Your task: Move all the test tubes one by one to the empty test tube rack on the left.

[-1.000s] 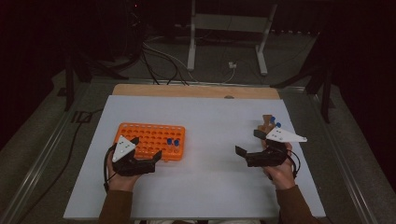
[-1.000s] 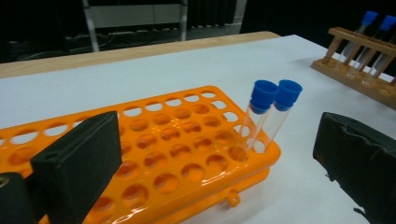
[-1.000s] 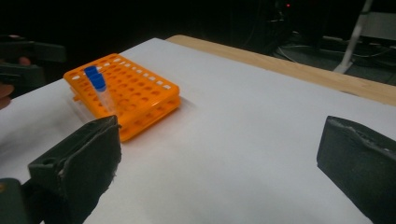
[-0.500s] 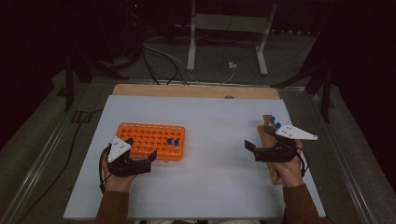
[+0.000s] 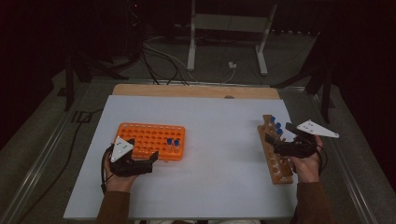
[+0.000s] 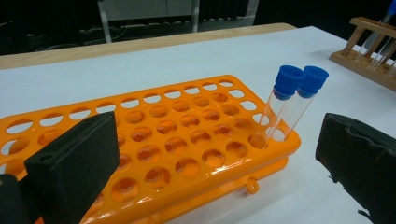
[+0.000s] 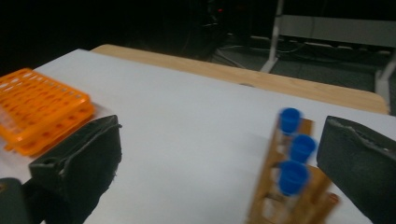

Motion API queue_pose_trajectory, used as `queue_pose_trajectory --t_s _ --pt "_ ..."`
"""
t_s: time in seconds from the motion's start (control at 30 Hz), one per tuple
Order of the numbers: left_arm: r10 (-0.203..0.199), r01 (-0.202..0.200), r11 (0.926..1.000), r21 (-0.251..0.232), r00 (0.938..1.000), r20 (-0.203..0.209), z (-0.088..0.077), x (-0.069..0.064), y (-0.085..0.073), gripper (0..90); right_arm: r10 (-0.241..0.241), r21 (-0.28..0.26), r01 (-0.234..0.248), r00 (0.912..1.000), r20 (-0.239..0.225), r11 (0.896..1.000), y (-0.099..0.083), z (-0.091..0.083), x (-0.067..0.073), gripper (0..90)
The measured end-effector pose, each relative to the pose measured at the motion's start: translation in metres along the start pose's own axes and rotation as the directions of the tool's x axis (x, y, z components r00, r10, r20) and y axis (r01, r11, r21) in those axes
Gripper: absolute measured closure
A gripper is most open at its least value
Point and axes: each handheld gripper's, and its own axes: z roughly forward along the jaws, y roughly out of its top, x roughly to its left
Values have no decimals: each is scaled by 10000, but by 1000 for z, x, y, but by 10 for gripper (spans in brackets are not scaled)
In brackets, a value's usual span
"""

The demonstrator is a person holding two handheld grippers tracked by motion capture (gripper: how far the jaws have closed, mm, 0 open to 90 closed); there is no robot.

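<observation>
**Dark room, white counter: tubes waiting in two racks**

Dim surroundings are framing a white counter [image 5: 219, 140] where both grippers are hovering with nothing held. Starting at the fingers: those of the left gripper [image 5: 150, 157] are standing wide apart, just in front of the orange rack [image 5: 144, 136], and the left gripper view is looking between them at two blue-capped tubes [image 6: 289, 109] leaning together in the rack's end holes. The right gripper [image 5: 271, 141] is also spread open, its fingers [image 7: 79, 163] flanking three blue-capped tubes [image 7: 293, 158] in the wooden rack [image 5: 273, 154] at the counter's right side (that view is blurred, so finer detail is hard to judge).

The job looks like moving tubes between the racks. The risks, as I judge them: the wooden rack's tubes are crowding each other, so an open finger could be nudging a neighbour while closing on one; the orange rack's pair is leaning, and a sideways pull could be tipping both or dragging the light rack along.
</observation>
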Motion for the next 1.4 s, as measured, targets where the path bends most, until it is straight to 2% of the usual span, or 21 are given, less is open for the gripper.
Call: queue_pose_trajectory --t_s 0.1,0.2,0.3,0.47,0.73,1.03,1.3,1.4 --pt "-23 23 10000 9 10000 -15 0 0 0 6 222 20 -222 9997 49 9998 -3 -3 -11 55" --pt "12 -12 10000 43 10000 -14 1 0 -1 7 237 203 -241 9995 224 9995 -7 -2 -17 87" --pt "41 -41 10000 91 10000 -11 2 -1 -1 7 106 423 -122 9993 363 9990 -10 2 -20 167" --pt "31 -31 9999 120 10000 -2 2 -1 -1 6 -225 945 191 9991 355 9953 -18 9 -23 403" --pt "29 -30 9999 159 10000 15 3 -2 -2 7 -590 1460 483 9958 696 9881 -29 21 -28 591" --pt "14 -15 9998 181 10000 15 4 -2 -2 7 -1158 1728 977 9884 979 9801 -32 27 -25 730" --pt "53 -53 9998 216 10000 12 4 -2 -3 7 -1355 1777 1149 9848 1085 9774 -31 26 -20 763" --pt "35 -35 9998 208 10000 23 4 -2 -3 7 -1308 1689 1109 9852 1112 9794 -31 24 -20 765"
